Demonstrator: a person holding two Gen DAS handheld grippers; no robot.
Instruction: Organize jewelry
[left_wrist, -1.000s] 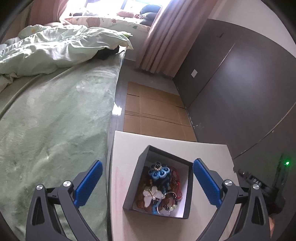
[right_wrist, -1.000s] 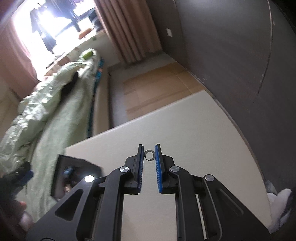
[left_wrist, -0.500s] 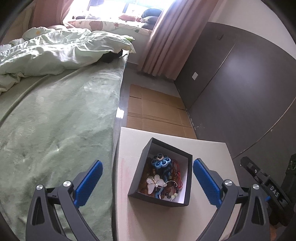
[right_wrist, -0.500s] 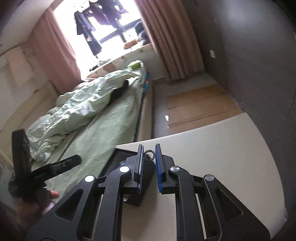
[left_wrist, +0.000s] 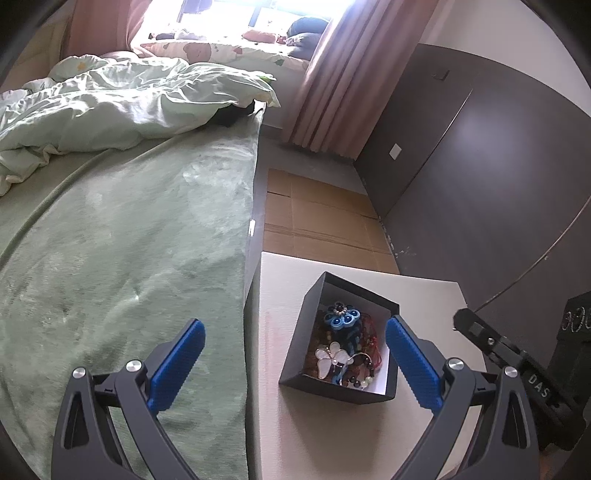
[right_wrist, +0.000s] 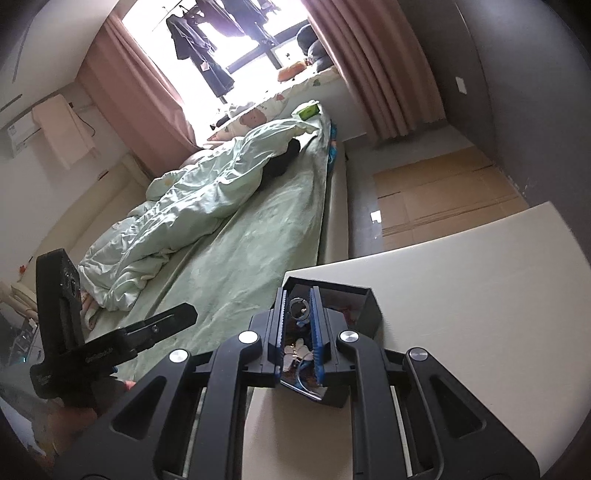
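Moved: right hand-held gripper swung from bare table to over the black box, ring carried along.
Left hand-held gripper: jaws wide apart, nothing between, straddling the box and the table's bed-side edge.
Box: near that edge; holds butterfly brooch, blue flower piece, beads.
Right hand-held gripper: nearly closed, pinching the small metal ring above the box.

A: L gripper?
B: Jaws spread wide, blue pads far apart, nothing betw. them, tilted downward.
A: R gripper?
B: Jaws nearly closed, pinching a small ring at the tips. Points down-fwd, to the right of L.
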